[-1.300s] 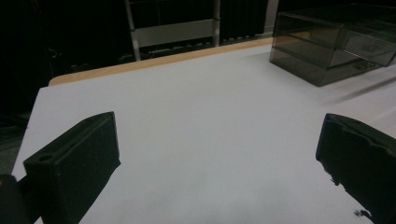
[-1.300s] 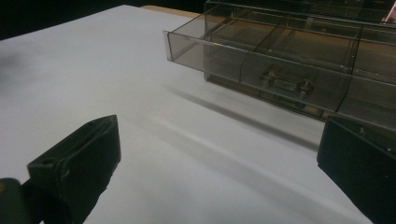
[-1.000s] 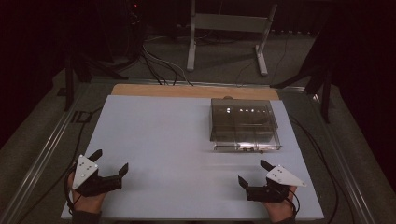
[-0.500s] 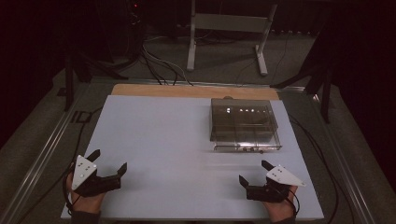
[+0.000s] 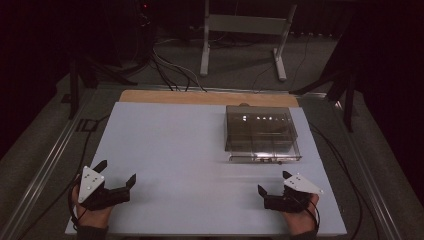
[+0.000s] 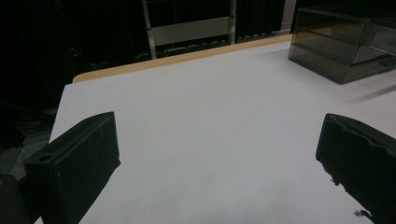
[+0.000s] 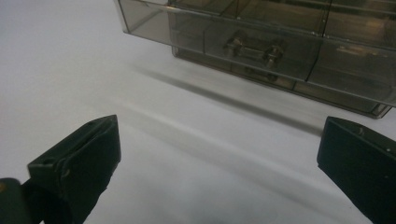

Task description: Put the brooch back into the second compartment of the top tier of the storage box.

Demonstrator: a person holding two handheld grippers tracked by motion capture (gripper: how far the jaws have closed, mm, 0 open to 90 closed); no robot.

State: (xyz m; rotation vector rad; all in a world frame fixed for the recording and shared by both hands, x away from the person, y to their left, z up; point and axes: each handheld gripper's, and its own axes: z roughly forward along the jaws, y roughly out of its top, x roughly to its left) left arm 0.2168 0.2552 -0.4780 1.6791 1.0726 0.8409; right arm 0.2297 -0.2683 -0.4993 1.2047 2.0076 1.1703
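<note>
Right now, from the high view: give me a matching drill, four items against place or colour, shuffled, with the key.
Column 1:
1. left gripper
2. right gripper
3. smoky clear box
4. wooden strip

Column 2:
A. far edge of the white table
B. near-left corner, jaws apart
C. far right of the table, latch facing the person
D. near-right corner, just in front of the box

Pairs: 1-B, 2-D, 3-C, 4-A

White table (image 5: 175, 150) with tan wooden edge (image 5: 200, 97), smoky translucent grey box (image 5: 260, 132), black tongs (image 5: 116, 173)
</note>
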